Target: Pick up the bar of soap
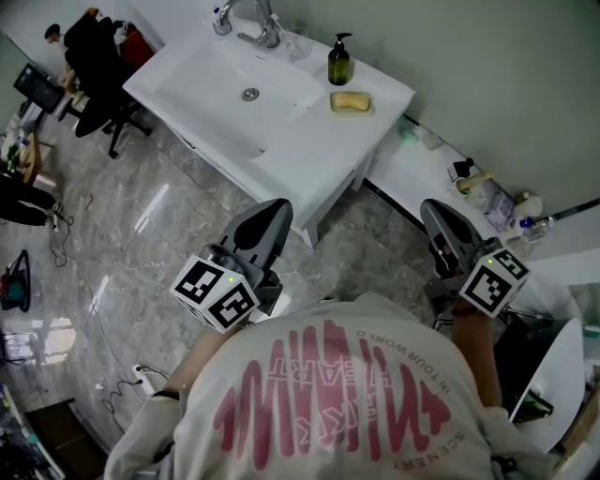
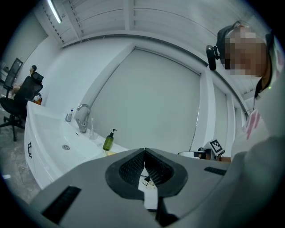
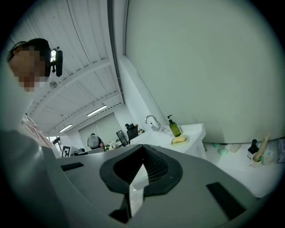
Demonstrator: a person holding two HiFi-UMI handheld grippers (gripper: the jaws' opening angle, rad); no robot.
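Touching, empty: left fingers (image 2: 131, 168), right fingers (image 3: 157, 168).

Ahead of me a white washbasin (image 1: 211, 80) stands against a pale wall (image 1: 487, 66). A chrome tap (image 1: 261, 26) rises at its back edge and a round drain (image 1: 249, 94) sits in the bowl. A dark green pump bottle (image 1: 339, 62) stands upright on the flat counter to the right of the bowl, near the wall. Right of the basin and lower down, a white ledge (image 1: 412, 169) runs along the wall, carrying small items (image 1: 473, 183) that look like bottles and a cup, though they are too small to tell. The floor (image 1: 141, 216) is glossy grey marble. In the far left corner is a black office chair (image 1: 101, 66), with a dark monitor (image 1: 37, 89) beside it. Loose cables (image 1: 117, 389) trail over the floor on my left.
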